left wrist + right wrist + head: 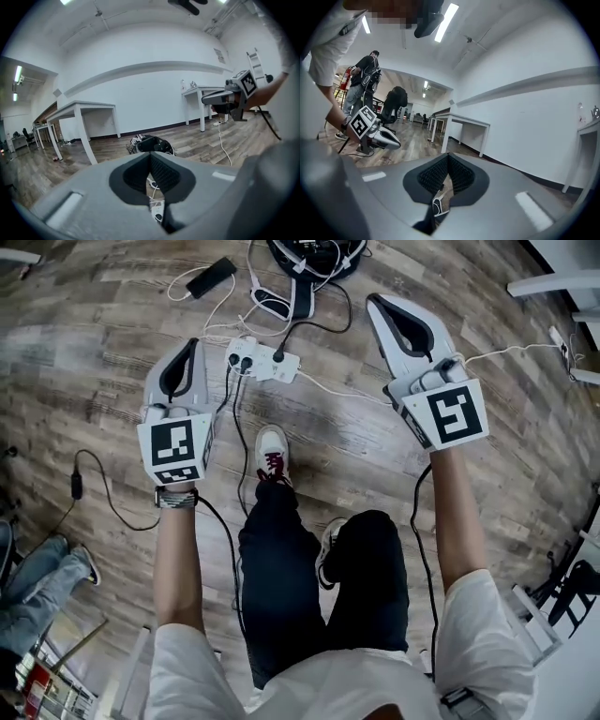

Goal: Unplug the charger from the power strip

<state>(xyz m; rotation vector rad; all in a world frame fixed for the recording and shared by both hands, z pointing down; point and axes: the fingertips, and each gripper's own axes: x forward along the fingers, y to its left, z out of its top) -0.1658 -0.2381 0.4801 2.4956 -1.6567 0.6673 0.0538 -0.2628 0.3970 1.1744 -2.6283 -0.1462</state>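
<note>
Masking most of power strip [157, 209]: left gripper [150, 154], empty; right gripper [447, 158] empty; jaws together.

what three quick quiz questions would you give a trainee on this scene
1. True or false: the left tongs grip a cable.
2. The strip lies on: A) a table B) the floor C) a chair.
3. Which tongs are shut?

Key:
1. False: they are shut on nothing.
2. B
3. Both, the left and the right tongs.
</note>
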